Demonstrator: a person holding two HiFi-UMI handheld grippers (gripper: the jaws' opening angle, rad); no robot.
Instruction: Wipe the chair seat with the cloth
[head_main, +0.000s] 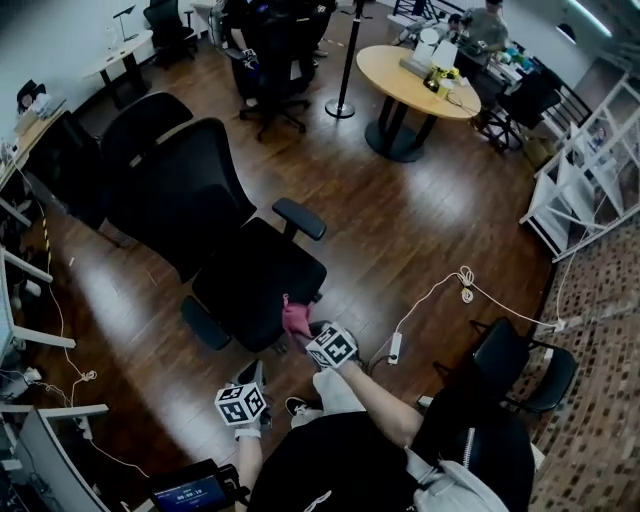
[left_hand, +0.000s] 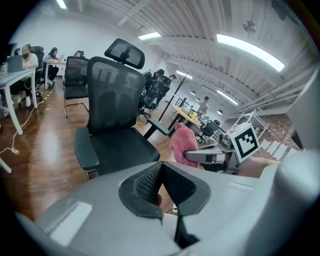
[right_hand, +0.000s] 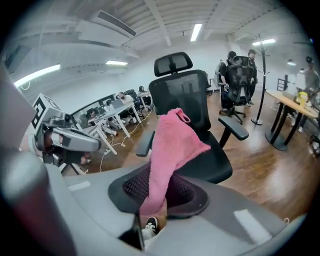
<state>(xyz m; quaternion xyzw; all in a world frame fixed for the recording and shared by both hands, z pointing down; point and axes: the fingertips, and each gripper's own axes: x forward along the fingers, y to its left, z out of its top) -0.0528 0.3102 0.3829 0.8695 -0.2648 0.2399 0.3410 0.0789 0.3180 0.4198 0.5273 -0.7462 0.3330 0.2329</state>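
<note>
Pink cloth (right_hand: 175, 145) in right gripper (right_hand: 157, 192), at edge of chair seat (head_main: 260, 280)

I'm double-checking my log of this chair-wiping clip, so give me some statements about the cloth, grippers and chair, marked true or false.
1. The right gripper is shut on the pink cloth. True.
2. The left gripper holds a second cloth. False: its jaws are together on nothing.
3. The cloth lies spread flat on the chair seat. False: it sticks up from the right gripper by the seat's front edge.
4. The chair has a headrest. True.
5. The floor is carpeted. False: it is wood.
</note>
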